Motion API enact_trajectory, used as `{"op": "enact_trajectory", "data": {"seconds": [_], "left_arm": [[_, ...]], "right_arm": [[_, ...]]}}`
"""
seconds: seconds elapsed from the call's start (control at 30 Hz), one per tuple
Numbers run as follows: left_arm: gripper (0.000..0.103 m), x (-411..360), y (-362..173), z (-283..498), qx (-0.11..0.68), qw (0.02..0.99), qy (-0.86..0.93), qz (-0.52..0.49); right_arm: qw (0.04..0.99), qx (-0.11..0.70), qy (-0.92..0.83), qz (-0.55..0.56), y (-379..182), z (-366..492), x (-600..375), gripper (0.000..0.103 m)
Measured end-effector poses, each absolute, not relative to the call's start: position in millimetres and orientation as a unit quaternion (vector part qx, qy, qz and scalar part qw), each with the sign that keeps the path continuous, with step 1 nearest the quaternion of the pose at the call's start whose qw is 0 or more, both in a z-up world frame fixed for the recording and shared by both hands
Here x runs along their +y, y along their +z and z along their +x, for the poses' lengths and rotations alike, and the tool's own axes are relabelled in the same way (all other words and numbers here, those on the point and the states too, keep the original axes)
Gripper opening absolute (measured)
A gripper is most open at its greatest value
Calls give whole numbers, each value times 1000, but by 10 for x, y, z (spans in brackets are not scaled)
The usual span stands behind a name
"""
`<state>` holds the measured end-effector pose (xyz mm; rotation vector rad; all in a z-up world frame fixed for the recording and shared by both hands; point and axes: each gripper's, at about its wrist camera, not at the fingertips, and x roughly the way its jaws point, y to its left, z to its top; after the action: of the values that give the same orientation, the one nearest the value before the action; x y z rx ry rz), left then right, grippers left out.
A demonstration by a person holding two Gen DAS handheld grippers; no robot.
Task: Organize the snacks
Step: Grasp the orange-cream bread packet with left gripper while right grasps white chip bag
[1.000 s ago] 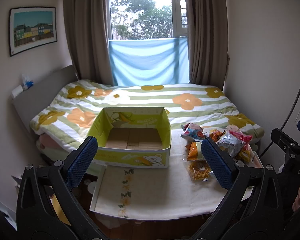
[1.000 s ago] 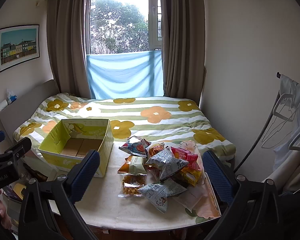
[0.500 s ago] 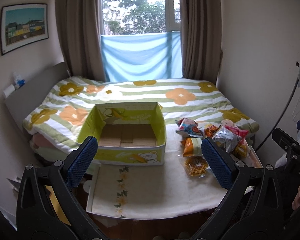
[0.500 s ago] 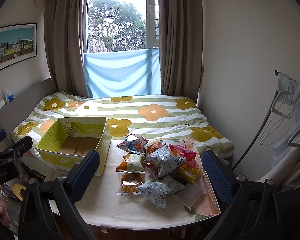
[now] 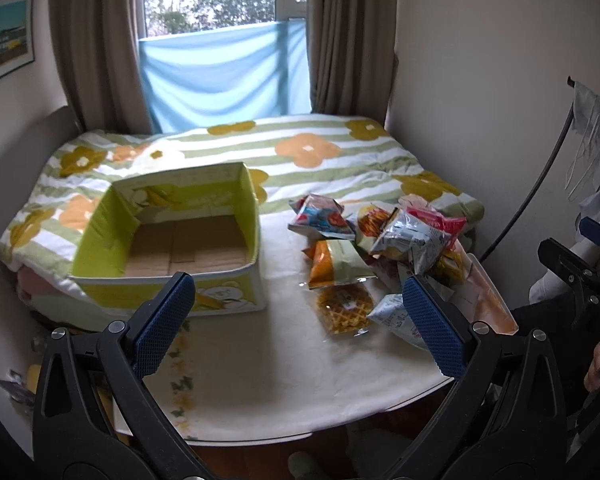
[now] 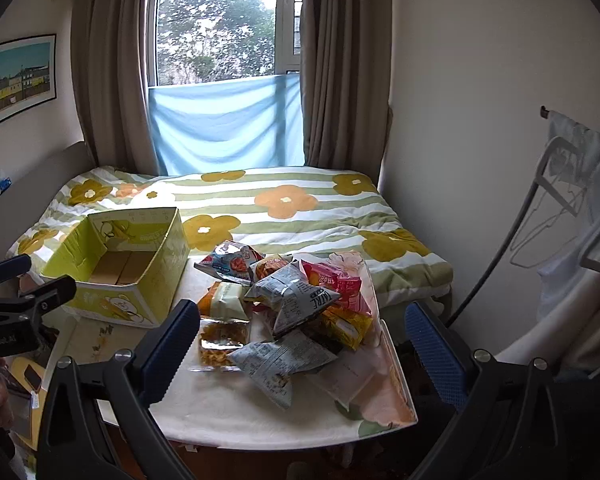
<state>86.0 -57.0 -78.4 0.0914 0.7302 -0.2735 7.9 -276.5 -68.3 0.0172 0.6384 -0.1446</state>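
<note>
Change since earlier frame: both rigs have dropped lower and closer to the table [image 5: 260, 392]; nothing on it has shifted.
Left wrist view: left gripper [image 5: 300, 322] spread wide, holding nothing, above bare cloth. Yellow box [image 5: 172, 236] stands empty at the table's left, open side up.
Right wrist view: right gripper [image 6: 306, 338] likewise released, empty, aimed over the snack pile [image 6: 288, 300].
Step in hand: I judge this the approach; no packet boxed yet.
Next move: descend on one loose packet, likely the waffle bag [image 6: 222, 340] at the near edge.
Snacks: crinkled foil bags, overlapping, right of the box.
</note>
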Motion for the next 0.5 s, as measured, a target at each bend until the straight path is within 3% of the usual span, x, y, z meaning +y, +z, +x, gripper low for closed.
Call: {"op": "enact_trajectory", "data": {"seconds": [0.5], "left_arm": [[103, -1472, -1649, 2046, 470, 879, -76, 33]], "right_arm": [[914, 399, 60, -53, -1595, 1257, -3261, 102]]}}
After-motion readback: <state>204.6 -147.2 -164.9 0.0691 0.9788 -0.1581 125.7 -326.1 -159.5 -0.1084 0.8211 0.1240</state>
